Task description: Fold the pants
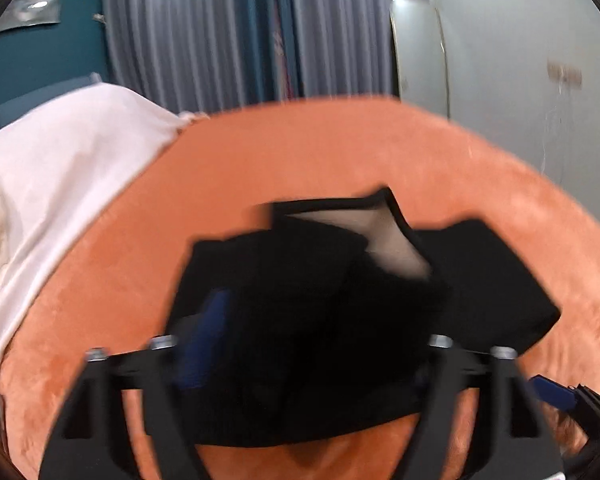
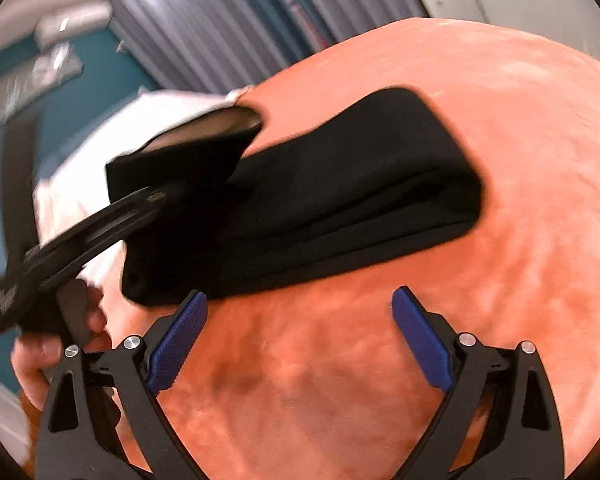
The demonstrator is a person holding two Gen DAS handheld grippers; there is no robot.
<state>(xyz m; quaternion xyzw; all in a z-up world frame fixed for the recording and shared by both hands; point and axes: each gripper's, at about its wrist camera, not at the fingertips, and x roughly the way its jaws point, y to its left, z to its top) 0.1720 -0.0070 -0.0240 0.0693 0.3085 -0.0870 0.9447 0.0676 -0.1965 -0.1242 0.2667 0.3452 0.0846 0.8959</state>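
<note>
Black pants [image 2: 340, 184] ahead of the blue pads [image 2: 420, 340], on an orange blanket [image 2: 500, 320]; white bedding [image 1: 60, 160] leftward.

Orange blanket [image 1: 260, 152], grey curtains [image 1: 204, 32], white bedding [image 1: 68, 152]

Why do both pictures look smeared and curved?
Left wrist view: motion blur smears the black pants and the left claw; the fisheye bends the orange cover into a dome. Right wrist view: the right claw is sharp, the curtains streaked, the corners dark.

Right gripper [image 2: 300, 344] jaws wide, empty, just short of folded black pants [image 2: 340, 200] on orange surface [image 2: 520, 160]; left gripper [image 2: 156, 196] at their left end.
</note>
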